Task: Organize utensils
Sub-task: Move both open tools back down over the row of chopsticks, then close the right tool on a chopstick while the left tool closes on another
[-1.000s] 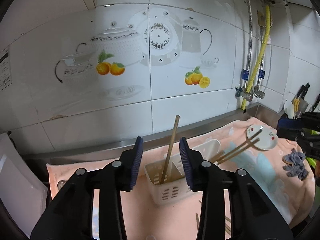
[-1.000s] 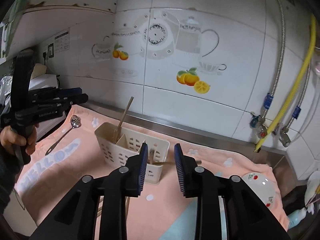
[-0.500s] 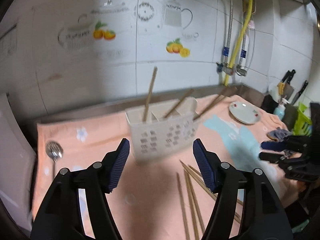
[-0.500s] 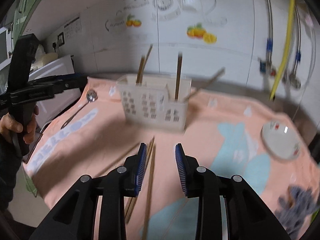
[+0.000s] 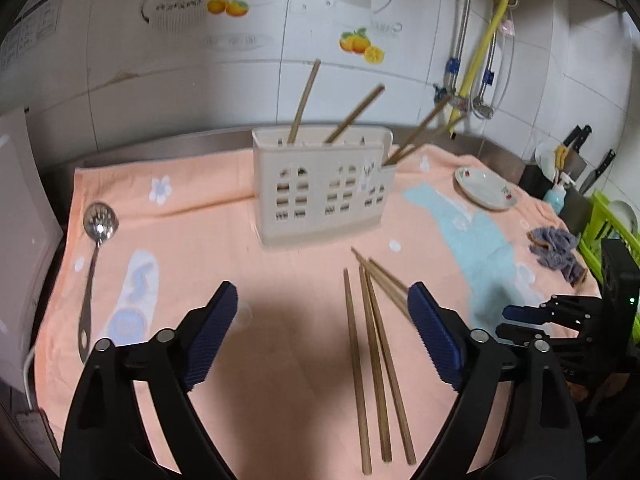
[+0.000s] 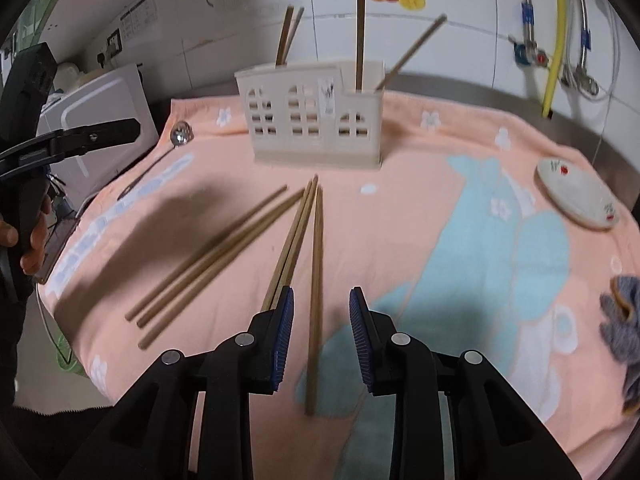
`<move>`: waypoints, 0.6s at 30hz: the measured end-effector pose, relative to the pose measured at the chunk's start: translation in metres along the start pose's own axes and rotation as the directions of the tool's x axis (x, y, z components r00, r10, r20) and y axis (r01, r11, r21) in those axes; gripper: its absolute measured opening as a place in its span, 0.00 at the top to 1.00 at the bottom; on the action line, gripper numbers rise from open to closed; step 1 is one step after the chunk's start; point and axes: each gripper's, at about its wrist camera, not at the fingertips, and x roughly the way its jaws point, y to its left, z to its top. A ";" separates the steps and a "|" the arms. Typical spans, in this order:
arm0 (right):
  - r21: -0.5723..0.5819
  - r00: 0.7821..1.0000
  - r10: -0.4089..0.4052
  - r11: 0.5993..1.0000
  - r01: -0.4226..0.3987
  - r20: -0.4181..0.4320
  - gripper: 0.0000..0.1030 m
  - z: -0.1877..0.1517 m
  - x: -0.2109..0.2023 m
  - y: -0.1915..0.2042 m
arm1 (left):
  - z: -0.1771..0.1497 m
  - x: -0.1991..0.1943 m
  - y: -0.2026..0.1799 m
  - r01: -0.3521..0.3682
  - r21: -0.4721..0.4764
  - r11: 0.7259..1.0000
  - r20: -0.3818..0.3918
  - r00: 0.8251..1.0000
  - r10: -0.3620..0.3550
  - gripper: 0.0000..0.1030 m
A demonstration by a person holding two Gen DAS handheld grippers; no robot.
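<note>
My right gripper point(image 6: 321, 334), fingers narrow and empty, straddles one chopstick point(image 6: 316, 280) lying lengthwise between them; my left gripper's point(image 5: 322, 336) fingers have just spread wide, nothing held.

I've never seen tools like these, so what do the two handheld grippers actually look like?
Both the left gripper and the right gripper are matte black plastic with silver pivot rivets. Each has two fingers tipped with ribbed blue pads. A hand grips a black handle.
</note>
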 end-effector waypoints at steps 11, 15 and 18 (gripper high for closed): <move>0.010 0.998 0.001 1.000 0.000 -0.059 0.80 -0.023 0.021 0.005 | -0.048 0.017 -0.010 -0.028 0.037 0.999 -0.111 0.993 0.032 0.12; 0.021 0.998 0.001 1.000 0.001 -0.066 0.83 -0.025 0.024 0.003 | -0.062 0.023 -0.011 -0.023 0.025 0.999 -0.146 0.989 0.026 0.12; 0.024 0.998 0.002 1.000 0.000 -0.071 0.86 -0.026 0.025 0.002 | -0.070 0.025 -0.013 -0.023 0.031 0.999 -0.158 0.987 0.027 0.12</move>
